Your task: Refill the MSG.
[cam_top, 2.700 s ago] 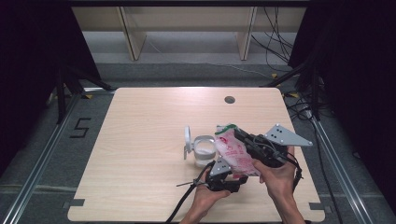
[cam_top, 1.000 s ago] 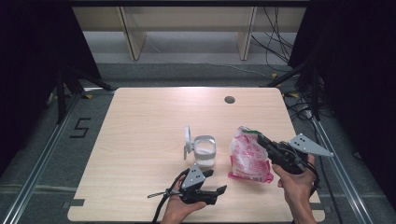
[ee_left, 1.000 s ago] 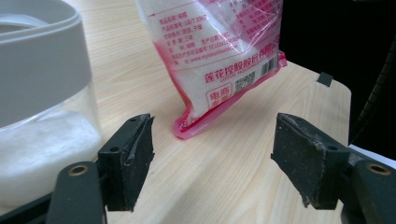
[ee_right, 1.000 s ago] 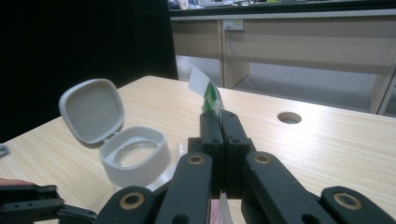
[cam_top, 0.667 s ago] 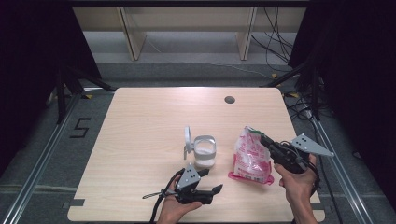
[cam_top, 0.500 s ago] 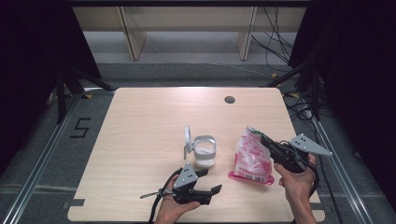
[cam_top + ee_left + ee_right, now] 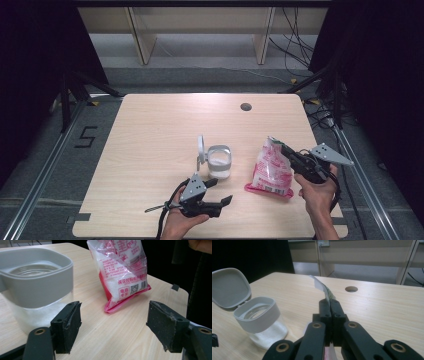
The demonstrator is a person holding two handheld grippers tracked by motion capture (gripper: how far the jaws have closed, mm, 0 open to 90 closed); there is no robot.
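A pink and white bag [image 7: 272,170] of white grains stands on the table [image 7: 160,130], right of centre. My right gripper [image 7: 284,149] is shut on the bag's top edge; in the right gripper view the jaws [image 7: 330,303] pinch that edge [image 7: 322,287]. A clear jar [image 7: 219,161] with a grey collar and its hinged lid [image 7: 201,150] swung open stands left of the bag. My left gripper [image 7: 221,191] lies low near the front edge, open, with nothing between its jaws. Its own view [image 7: 113,325] looks at the jar [image 7: 35,282] and the bag [image 7: 120,272].
A round cable hole [image 7: 245,106] sits near the table's far edge, also seen in the right gripper view [image 7: 351,289]. Light wooden shelving [image 7: 200,30] stands beyond the table. Dark stands and cables [image 7: 320,100] flank the right side.
The right gripper carried the bag from above the jar to the right and lowered it onto the table. The left gripper drew back toward the front edge.
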